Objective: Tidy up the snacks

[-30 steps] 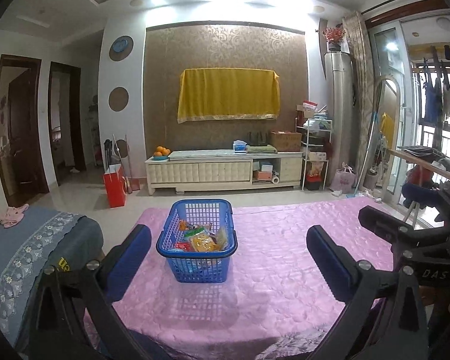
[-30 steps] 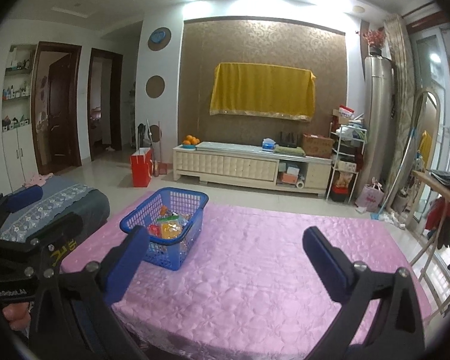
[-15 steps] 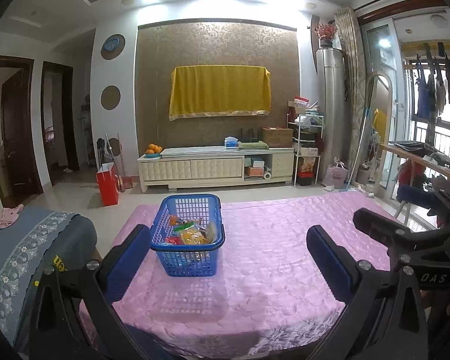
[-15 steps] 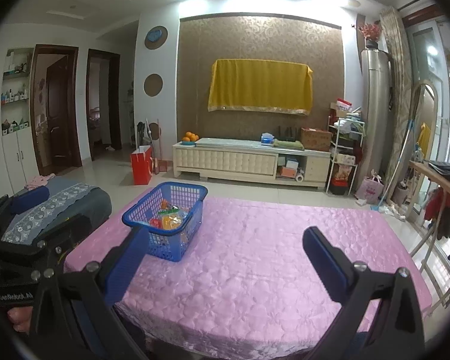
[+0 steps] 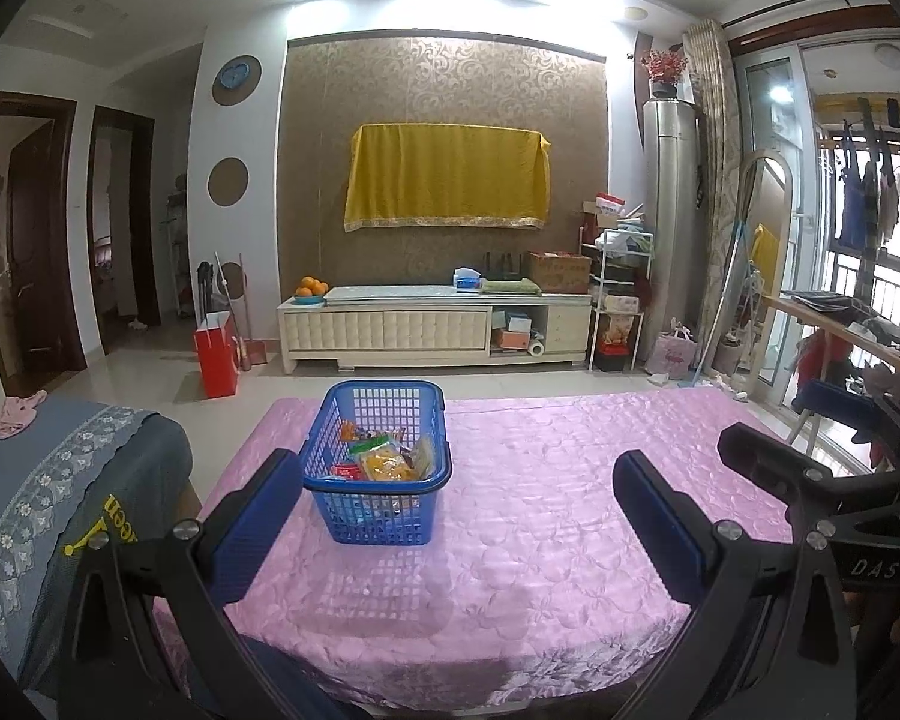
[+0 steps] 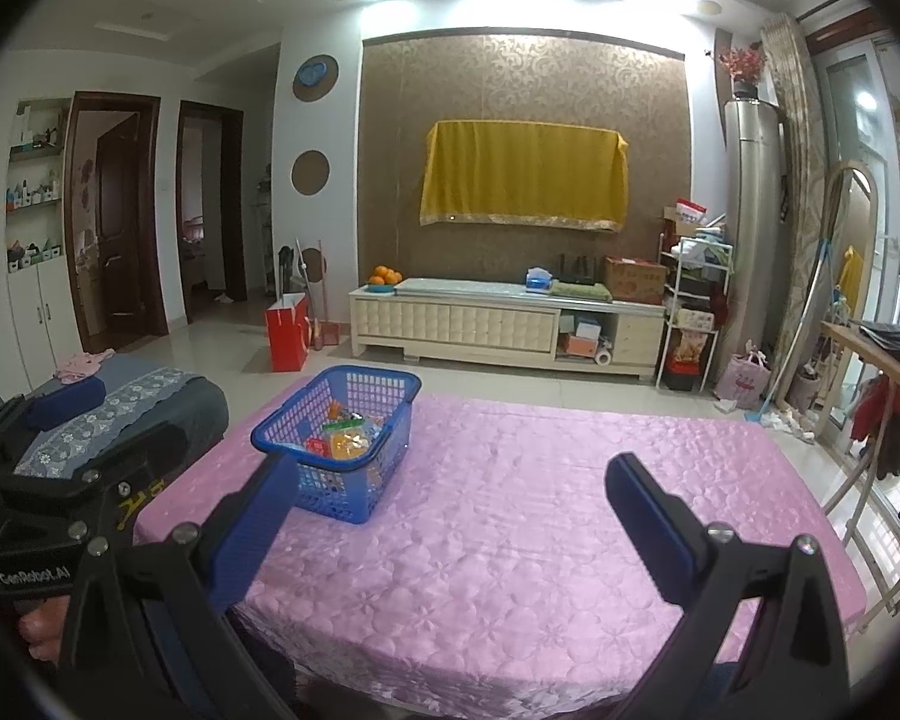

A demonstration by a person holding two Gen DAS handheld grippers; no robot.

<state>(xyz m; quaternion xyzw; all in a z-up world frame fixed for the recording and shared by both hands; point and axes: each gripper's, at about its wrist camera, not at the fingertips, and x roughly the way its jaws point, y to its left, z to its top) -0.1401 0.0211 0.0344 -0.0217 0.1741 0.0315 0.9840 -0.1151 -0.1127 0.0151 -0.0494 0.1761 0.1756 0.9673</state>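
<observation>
While held level above the near edge of the pink quilted table [image 5: 570, 516], left gripper [image 5: 459, 516]: fingers spread wide, nothing between blue pads [image 5: 258, 510], pointing toward 12 o'clock. Right gripper [image 6: 450, 516]: likewise level, fingers spread wide, empty, blue pads [image 6: 648, 516] framing bare tablecloth; seen also at 3 o'clock in the left wrist view.

Count, task items: one blue plastic basket [image 5: 384, 516] of lattice pattern, standing upright on the table, at 12 o'clock just past the left gripper's left pad, at 10 o'clock from the right gripper [image 6: 354, 480]. Snack packets [image 5: 387, 462] heaped inside, several; exact number cannot be told; one yellow-orange packet uppermost, one red beside it.

Count, surroundings: one cream TV cabinet [image 5: 432, 330] at 12 o'clock against the far wall; one yellow cloth [image 5: 447, 177] hung above it; one dish of oranges [image 5: 311, 289] on the cabinet's left end; one red paper bag [image 5: 216, 354] on the floor at 11 o'clock; one grey embroidered sofa cover [image 5: 54, 498] at 9 o'clock.

Writing: "DAS" on the right gripper's body in the left wrist view; "GenRobot.AI" on the left gripper's body in the right wrist view.
</observation>
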